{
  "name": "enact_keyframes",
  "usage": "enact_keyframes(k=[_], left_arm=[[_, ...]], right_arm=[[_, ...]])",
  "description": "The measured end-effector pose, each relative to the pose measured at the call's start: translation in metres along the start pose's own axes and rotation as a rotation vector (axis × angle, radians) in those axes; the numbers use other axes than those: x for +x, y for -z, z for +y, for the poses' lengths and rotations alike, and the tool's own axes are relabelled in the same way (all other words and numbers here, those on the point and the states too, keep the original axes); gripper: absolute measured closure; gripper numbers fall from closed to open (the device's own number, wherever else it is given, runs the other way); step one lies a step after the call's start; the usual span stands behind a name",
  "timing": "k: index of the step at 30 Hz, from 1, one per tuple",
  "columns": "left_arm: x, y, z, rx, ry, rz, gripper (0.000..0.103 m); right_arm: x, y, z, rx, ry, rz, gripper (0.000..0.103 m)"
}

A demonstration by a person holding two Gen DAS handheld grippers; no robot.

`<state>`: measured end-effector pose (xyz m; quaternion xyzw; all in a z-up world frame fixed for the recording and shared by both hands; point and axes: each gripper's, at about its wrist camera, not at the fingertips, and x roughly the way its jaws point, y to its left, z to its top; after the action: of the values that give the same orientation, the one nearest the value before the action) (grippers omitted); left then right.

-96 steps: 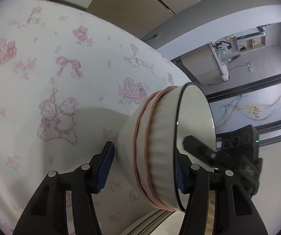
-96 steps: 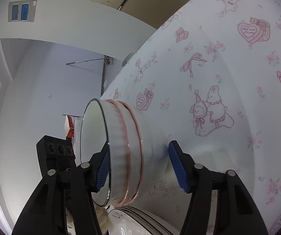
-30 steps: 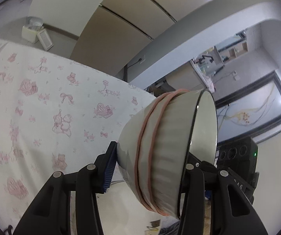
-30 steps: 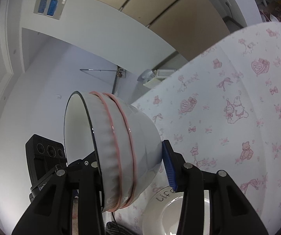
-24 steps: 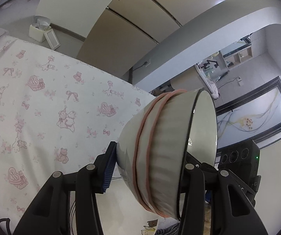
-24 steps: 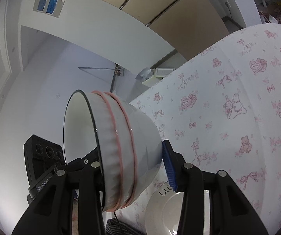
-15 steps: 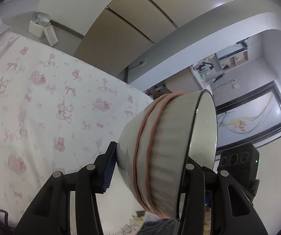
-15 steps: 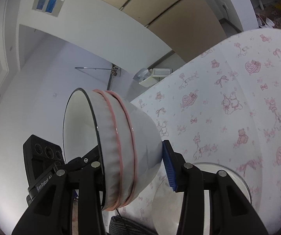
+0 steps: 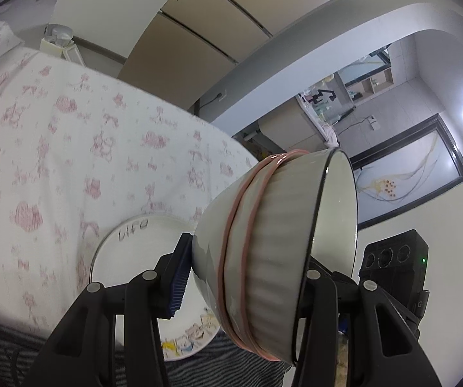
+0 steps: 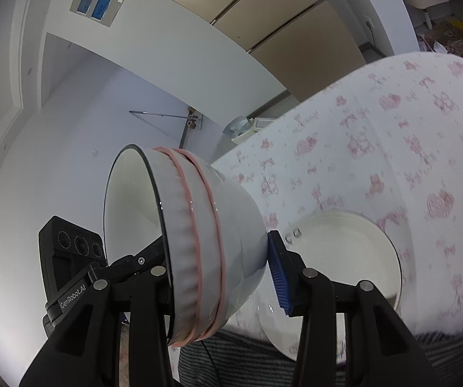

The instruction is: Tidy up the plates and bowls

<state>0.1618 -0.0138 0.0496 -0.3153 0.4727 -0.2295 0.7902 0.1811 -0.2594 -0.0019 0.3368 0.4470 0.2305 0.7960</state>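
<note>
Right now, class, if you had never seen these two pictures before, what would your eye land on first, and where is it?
A ribbed white bowl with two pink bands fills the middle of both views, tipped on its side and clamped between the left gripper and the right gripper. Below it a white plate lies on the pink-printed tablecloth.

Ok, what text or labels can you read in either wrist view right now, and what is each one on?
"GenRobot.AI": on the left gripper body, seen from the right wrist view.
"Life": raised letters on the plate rim; reads roughly so, slightly blurred.
Cartoon print on the plate's near edge: no legible words.
Small ceiling sticker, top right of the left wrist view: too small to read.
Bowl: no text.
</note>
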Motion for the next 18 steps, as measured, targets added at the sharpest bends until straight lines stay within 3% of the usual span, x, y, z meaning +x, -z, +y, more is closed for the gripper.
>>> enact_keyframes(k=[8,18], left_arm=[[0.013,0.029,0.013,-0.01,-0.032,0.033,0.054],[0.049,0.035,0.038,-0.035,-0.066,0.1,0.054]], right_arm=[[0.0,0.026,-0.024,0.038,-0.005,0.027,0.062],[0.022,0.035,-0.055,0.086,0.021,0.071,0.062]])
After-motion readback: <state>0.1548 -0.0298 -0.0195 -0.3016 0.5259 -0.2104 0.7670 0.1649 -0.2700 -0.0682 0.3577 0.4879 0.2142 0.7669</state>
